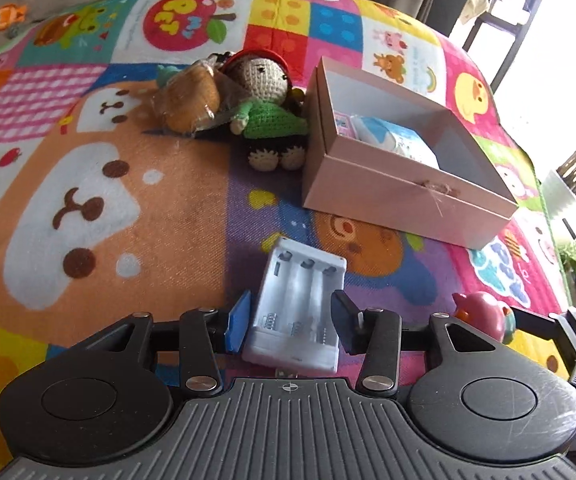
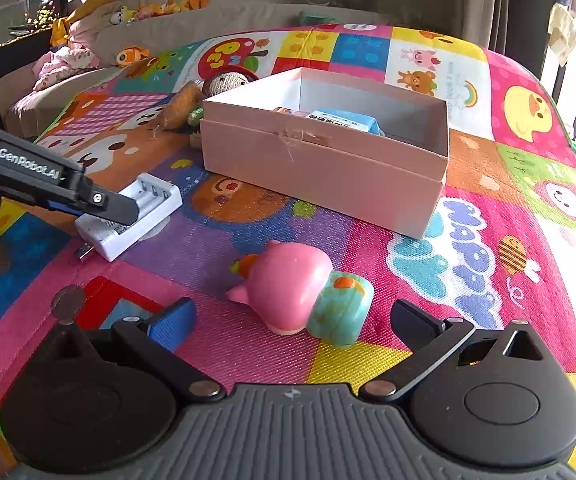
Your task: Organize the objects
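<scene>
Left hand-held gripper (image 1: 290,320), jaws parted, straddles the white battery charger (image 1: 298,304) without visibly pressing it. It should close squarely on the charger's long sides before lifting toward the pink box (image 1: 408,200). Right hand-held gripper (image 2: 292,322) stands wide open around the pink toy (image 2: 288,284).

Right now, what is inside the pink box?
The pink box holds a blue-and-white packet and a smaller pink item beside it at the far end. The near wall hides the floor behind it, so anything lying low there cannot be seen.
</scene>
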Motion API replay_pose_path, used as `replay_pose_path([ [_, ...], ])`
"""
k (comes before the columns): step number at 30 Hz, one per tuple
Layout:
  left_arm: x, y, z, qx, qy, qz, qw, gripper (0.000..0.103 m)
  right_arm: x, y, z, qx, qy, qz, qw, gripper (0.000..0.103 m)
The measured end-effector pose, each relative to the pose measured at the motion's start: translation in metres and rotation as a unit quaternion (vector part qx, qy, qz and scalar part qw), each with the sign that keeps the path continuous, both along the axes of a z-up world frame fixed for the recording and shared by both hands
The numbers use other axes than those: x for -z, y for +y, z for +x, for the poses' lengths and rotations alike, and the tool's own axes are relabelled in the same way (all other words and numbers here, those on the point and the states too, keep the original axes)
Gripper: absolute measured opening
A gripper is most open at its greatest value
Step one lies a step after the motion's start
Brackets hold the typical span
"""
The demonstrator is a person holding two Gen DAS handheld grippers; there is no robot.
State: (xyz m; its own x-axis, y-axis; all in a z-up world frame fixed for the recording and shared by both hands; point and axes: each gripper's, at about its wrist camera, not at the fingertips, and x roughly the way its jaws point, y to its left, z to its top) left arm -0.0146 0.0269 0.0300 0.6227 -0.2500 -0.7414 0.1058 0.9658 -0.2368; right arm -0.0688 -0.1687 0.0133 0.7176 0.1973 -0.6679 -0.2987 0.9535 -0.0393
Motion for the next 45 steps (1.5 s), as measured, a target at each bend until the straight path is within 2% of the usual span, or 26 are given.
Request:
replay_pose_path([
  [4,0.001,-0.023,0.003,0.031,-0.041,0.046,0.9976,0.05,0.0,-0.001,0.0,0.001,0.001,0.002,1.0,0.103],
  [7,0.005,-0.041,-0.006,0.067,-0.077,0.094,0.9903,0.047,0.0,-0.001,0.0,0.001,-0.001,0.003,1.0,0.103],
  [12,0.007,-0.045,-0.019,0.13,-0.096,0.101,0.9816,0.047,0.0,-0.003,0.002,0.001,0.005,0.009,1.0,0.103],
  [15,0.008,-0.051,-0.026,0.173,-0.111,0.117,0.9716,0.047,0.001,-0.004,0.003,0.002,0.009,0.013,1.0,0.103],
  [16,0.011,-0.053,-0.027,0.193,-0.101,0.12,0.9687,0.045,0.0,-0.005,0.004,0.002,0.01,0.015,1.0,0.103],
  [17,0.013,-0.053,-0.027,0.197,-0.099,0.112,0.969,0.04,0.001,-0.005,0.004,0.001,0.012,0.013,1.0,0.103],
  [19,0.015,-0.051,-0.029,0.189,-0.098,0.099,0.9719,0.038,0.0,-0.004,0.002,0.002,0.007,0.012,1.0,0.103],
  [21,0.016,-0.049,-0.032,0.183,-0.102,0.099,0.9728,0.029,-0.001,-0.005,0.001,0.007,0.002,0.014,1.0,0.103],
  [22,0.016,-0.048,-0.033,0.181,-0.103,0.098,0.9732,0.022,-0.003,-0.007,0.001,0.01,-0.001,0.019,1.0,0.103],
  [25,0.015,-0.041,-0.034,0.182,-0.098,0.079,0.9754,0.021,-0.006,-0.015,0.005,0.023,0.001,0.039,0.999,0.103],
  [28,0.014,-0.037,-0.038,0.188,-0.093,0.068,0.9755,0.021,-0.005,-0.016,0.011,0.029,0.012,0.031,0.999,0.085],
  [29,0.013,-0.035,-0.04,0.191,-0.09,0.063,0.9754,0.021,-0.007,-0.014,0.011,0.028,0.007,0.023,0.999,0.073],
  [34,-0.009,-0.025,-0.039,0.184,-0.091,0.004,0.9788,0.02,-0.029,-0.015,0.003,0.009,-0.018,0.014,1.0,0.068],
  [38,-0.047,-0.038,-0.004,0.159,-0.131,-0.032,0.9781,0.02,-0.054,-0.02,-0.008,0.001,-0.053,0.017,0.998,0.068],
  [42,-0.074,-0.075,0.048,0.135,-0.182,-0.058,0.9723,0.02,-0.067,-0.023,-0.014,0.002,-0.084,0.014,0.996,0.068],
  [45,-0.072,-0.107,0.089,0.135,-0.175,-0.095,0.9706,0.02,-0.066,-0.027,-0.014,0.007,-0.084,0.013,0.996,0.068],
])
